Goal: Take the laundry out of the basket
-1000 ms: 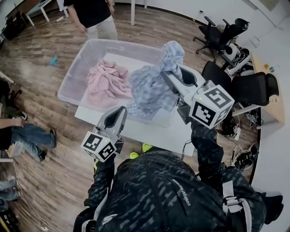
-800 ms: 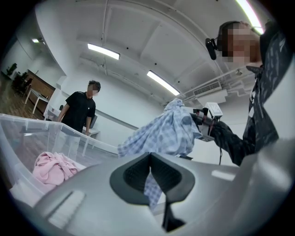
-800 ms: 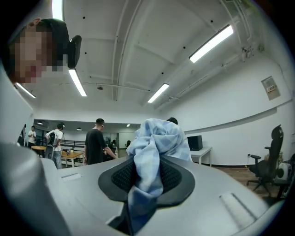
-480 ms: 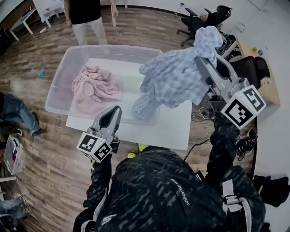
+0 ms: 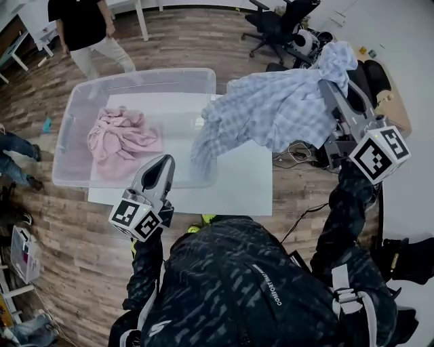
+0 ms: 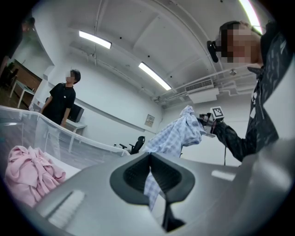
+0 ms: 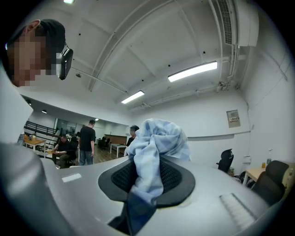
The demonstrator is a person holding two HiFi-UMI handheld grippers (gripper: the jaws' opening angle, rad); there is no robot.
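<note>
A clear plastic basket (image 5: 81, 95) stands on a white table (image 5: 244, 186). A crumpled pink garment (image 5: 122, 139) lies in its left end, also seen low at the left in the left gripper view (image 6: 27, 173). My right gripper (image 5: 333, 76) is raised to the right of the basket, shut on a bunched end of a blue checked shirt (image 5: 271, 112), which fills the jaws (image 7: 147, 161). The shirt hangs spread out, its tail over the basket's right end. My left gripper (image 5: 157, 173) hovers by the basket's near wall, shut, with nothing in it (image 6: 150, 166).
A person in a black top (image 5: 85, 27) stands beyond the basket. Office chairs (image 5: 278, 20) and a desk (image 5: 386, 101) are at the back right. Another person's legs (image 5: 13, 146) show at the left edge. Wooden floor surrounds the table.
My right gripper has lifted the blue checked shirt up out of the basket and carried it to the right. The left gripper has stayed by the basket's near wall.
</note>
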